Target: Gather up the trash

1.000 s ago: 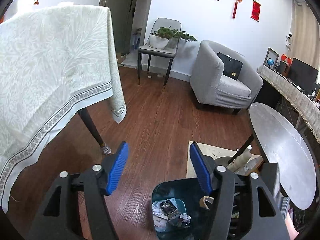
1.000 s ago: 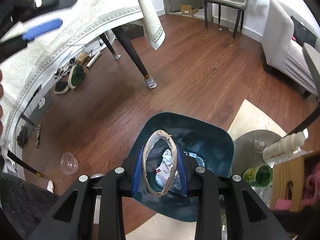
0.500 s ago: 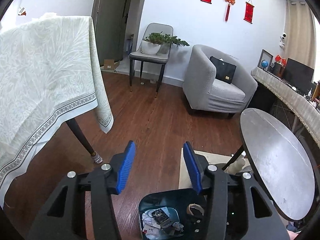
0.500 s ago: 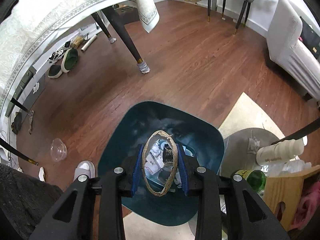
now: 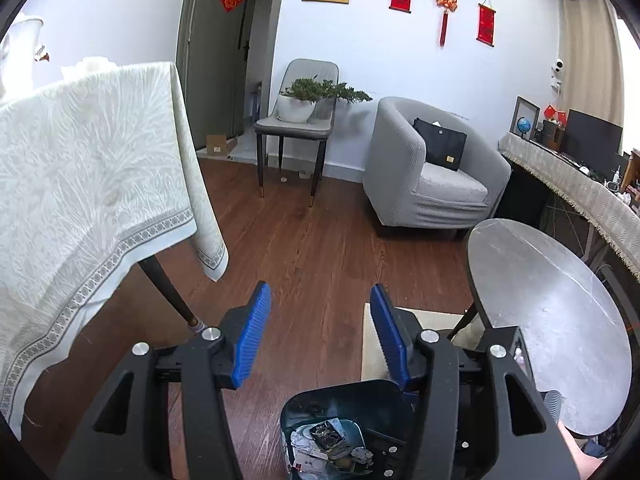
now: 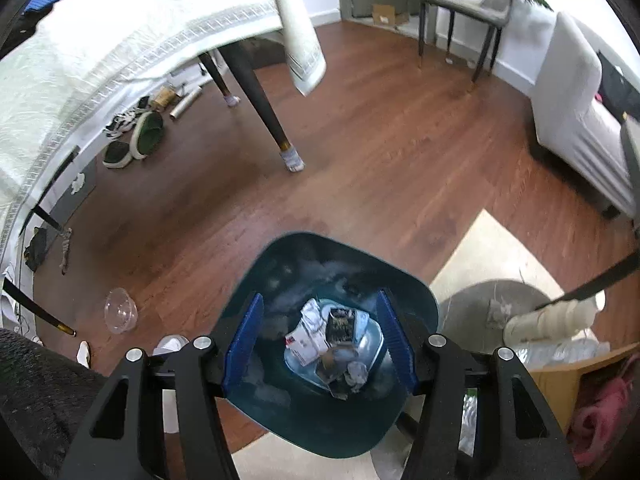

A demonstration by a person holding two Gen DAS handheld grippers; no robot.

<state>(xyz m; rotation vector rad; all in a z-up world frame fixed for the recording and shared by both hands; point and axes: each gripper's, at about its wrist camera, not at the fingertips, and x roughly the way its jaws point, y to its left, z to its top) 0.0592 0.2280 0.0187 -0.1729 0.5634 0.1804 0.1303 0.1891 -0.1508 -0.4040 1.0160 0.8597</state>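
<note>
- The trash bin point(image 6: 328, 344), dark teal, stands on the wood floor point(image 6: 400, 160) at a rug's edge, directly under your right gripper point(image 6: 320, 336); paper scraps and wrappers point(image 6: 320, 332) lie heaped at its bottom.
- Your right gripper points steeply down over the bin mouth, so anything let go lands inside. Its jaws are opening, with nothing between the blue pads.
- Your left gripper point(image 5: 320, 336) angles shallower, toward the armchair point(image 5: 428, 172); its jaws are opening too, empty.
- A clear, possibly plastic, cup point(image 6: 120, 316) lies on the floor left of the bin, likely your next pickup.
</note>
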